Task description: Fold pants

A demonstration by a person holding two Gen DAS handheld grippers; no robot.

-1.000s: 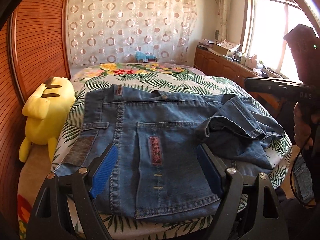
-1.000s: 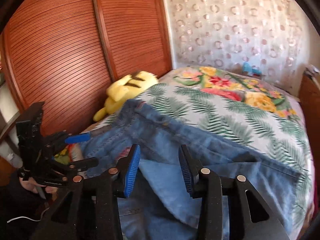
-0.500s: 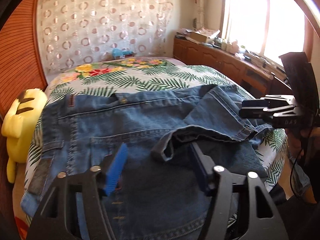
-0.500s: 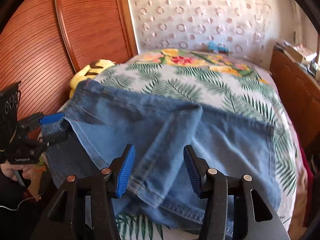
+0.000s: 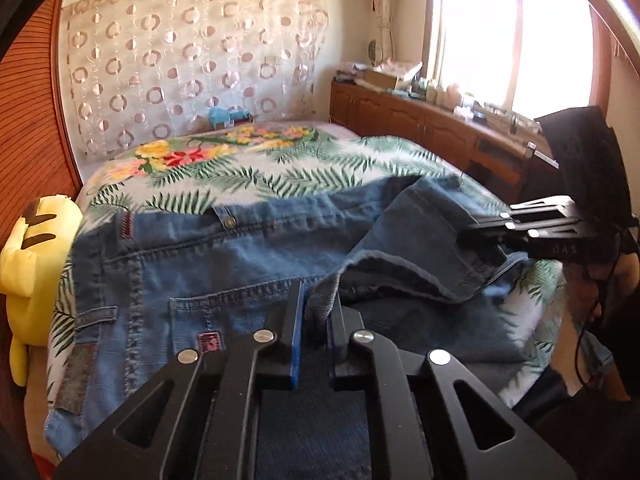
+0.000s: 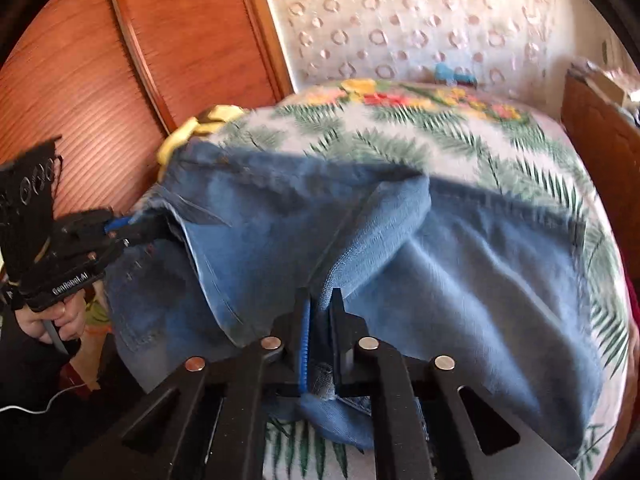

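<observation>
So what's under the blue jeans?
Under the jeans lies the bedspread with green leaves and flowers; it shows all around them. The part directly beneath is covered by denim, so anything there can't be seen.

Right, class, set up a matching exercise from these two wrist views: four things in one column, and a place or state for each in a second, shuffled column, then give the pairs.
Things
1. jeans
2. yellow plush toy
3. left gripper
4. circle-patterned curtain

Places or states
A. hangs behind the far end of the bed
B. shut on a denim hem
C. spread over the leaf-print bedspread, one leg folded back
D. wedged between the bed and the wooden slatted wall

Pairs: 1-C, 2-D, 3-B, 4-A
</observation>
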